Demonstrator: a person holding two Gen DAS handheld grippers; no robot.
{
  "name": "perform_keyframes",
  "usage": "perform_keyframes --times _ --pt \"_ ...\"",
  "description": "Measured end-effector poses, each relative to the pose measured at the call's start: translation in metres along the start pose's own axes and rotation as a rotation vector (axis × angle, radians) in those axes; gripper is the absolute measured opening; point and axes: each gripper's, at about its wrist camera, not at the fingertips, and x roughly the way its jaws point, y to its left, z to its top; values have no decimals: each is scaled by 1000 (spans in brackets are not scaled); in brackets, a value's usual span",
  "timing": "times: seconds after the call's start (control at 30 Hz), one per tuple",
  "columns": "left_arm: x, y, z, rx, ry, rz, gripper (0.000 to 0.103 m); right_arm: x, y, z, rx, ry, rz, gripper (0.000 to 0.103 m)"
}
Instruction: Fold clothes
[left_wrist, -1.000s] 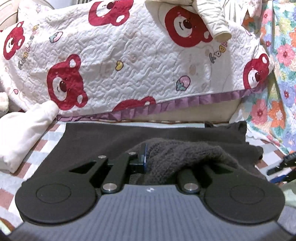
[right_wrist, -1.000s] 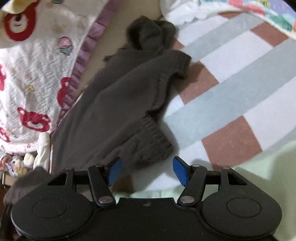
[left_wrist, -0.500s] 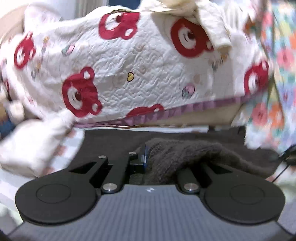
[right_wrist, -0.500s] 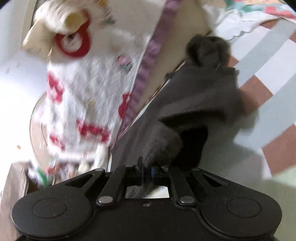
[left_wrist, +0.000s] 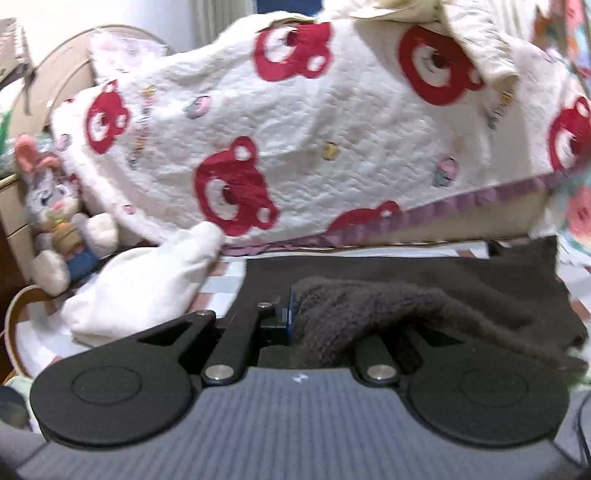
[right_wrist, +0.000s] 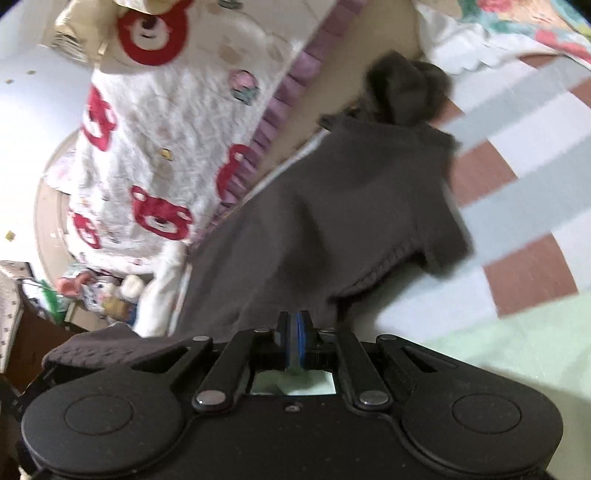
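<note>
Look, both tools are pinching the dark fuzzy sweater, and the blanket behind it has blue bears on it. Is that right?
Not quite: the bears are red, not blue. The left wrist view shows them on the white blanket. The rest holds: the left tool and the right tool are both shut on the dark sweater.

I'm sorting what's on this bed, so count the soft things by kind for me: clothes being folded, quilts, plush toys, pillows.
Dark grey knit sweater: 1
Bear-print quilt: 1
Plush rabbit toy: 1
White pillow: 1
Total: 4
</note>
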Motion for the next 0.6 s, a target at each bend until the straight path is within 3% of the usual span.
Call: perform_keyframes --times 0.07,0.17,0.27,0.37,0.47,0.53,0.6 --pt "14 5 -10 -7 114 -20 11 -2 -1 1 -14 16 -30 7" --pt "42 4 -40 14 370 -38 20 0 -6 -4 -58 43 -121 7" --pt "49 -5 -64 86 514 -38 34 4 -6 -5 -122 57 -203 7" --pt "39 -5 -63 68 506 -95 42 5 -1 3 -198 43 -278 11" --pt "21 -4 -42 25 400 -211 45 5 1 28 -245 7 -342 19" --pt "13 -9 -20 21 336 -281 51 5 8 60 -255 -20 -358 46" --pt "11 -22 0 42 278 -331 57 3 22 96 -270 -29 -331 47"
